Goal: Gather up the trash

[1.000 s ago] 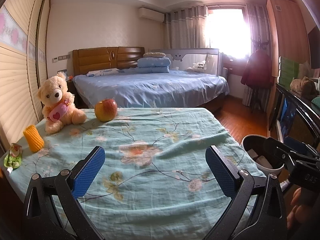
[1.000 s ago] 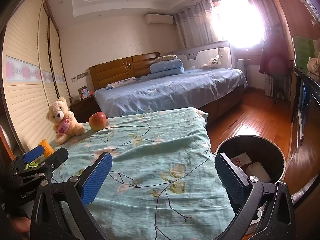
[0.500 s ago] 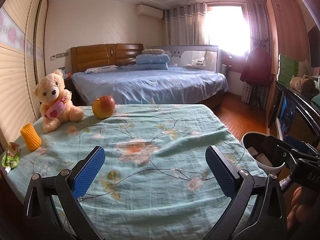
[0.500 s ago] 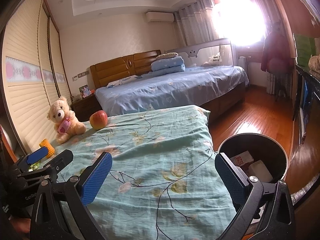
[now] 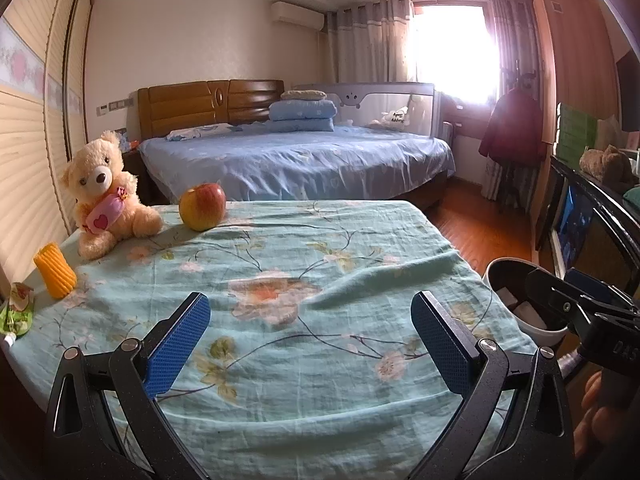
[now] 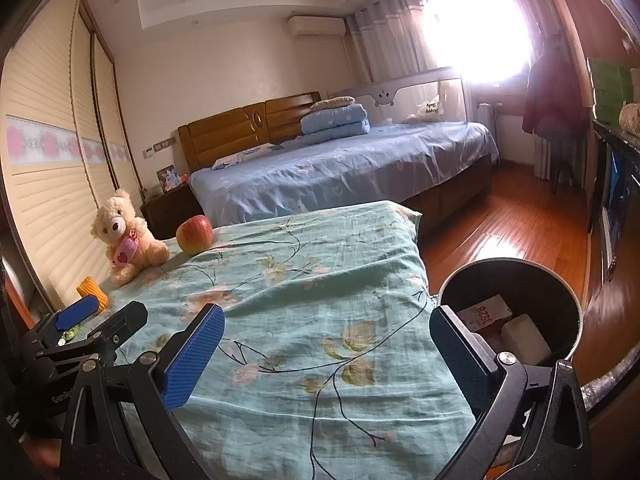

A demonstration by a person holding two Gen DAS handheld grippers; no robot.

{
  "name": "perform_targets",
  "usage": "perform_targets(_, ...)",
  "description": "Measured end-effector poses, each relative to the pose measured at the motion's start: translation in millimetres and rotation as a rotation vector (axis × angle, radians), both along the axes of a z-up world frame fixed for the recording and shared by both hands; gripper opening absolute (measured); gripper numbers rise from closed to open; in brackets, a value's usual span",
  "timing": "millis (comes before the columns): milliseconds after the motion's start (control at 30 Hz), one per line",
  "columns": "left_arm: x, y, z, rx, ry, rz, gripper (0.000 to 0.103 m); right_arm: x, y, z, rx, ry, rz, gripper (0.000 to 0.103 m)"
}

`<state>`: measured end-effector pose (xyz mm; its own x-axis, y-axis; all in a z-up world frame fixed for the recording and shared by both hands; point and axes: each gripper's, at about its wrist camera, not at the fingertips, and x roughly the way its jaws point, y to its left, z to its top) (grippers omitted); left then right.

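A crumpled green wrapper (image 5: 18, 314) lies at the near left edge of the table (image 5: 320, 240), which has a teal floral cloth. To the table's right a round bin (image 6: 508, 262) stands on the floor, holding a white packet with red print (image 6: 484, 314) and a white box (image 6: 524, 338). My left gripper (image 5: 308, 316) hovers open over the cloth's near middle, holding nothing. My right gripper (image 6: 326, 320) is open and holding nothing too, its right finger just in front of the bin. From the left wrist, the bin (image 5: 520, 300) sits partly behind the right gripper.
A teddy bear (image 5: 106, 196), an apple (image 5: 202, 212) and an orange ribbed object (image 5: 55, 276) sit along the table's left side. A blue bed (image 5: 296, 160) lies beyond. There is wooden floor (image 6: 500, 224) to the right, then a dark cabinet (image 5: 592, 216).
Both grippers stay open and hold nothing. The views have drifted only slightly; the objects on the table have not moved.
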<state>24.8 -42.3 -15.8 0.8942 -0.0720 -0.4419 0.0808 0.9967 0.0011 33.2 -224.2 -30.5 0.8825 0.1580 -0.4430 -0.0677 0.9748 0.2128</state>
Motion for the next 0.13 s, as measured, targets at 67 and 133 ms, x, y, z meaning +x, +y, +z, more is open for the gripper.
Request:
perform_targets(67,3.3,1.3,-1.6,-0.001,0.01,0.002,0.103,2.7,-0.5,-2.0,-0.003,0.011,-0.006,0.103)
perform_targets(133,6.9,3.3,-3.7,-0.007,0.02,0.007,0.103,6.6,-1.3,-5.1,0.001,0.028,-0.008,0.103)
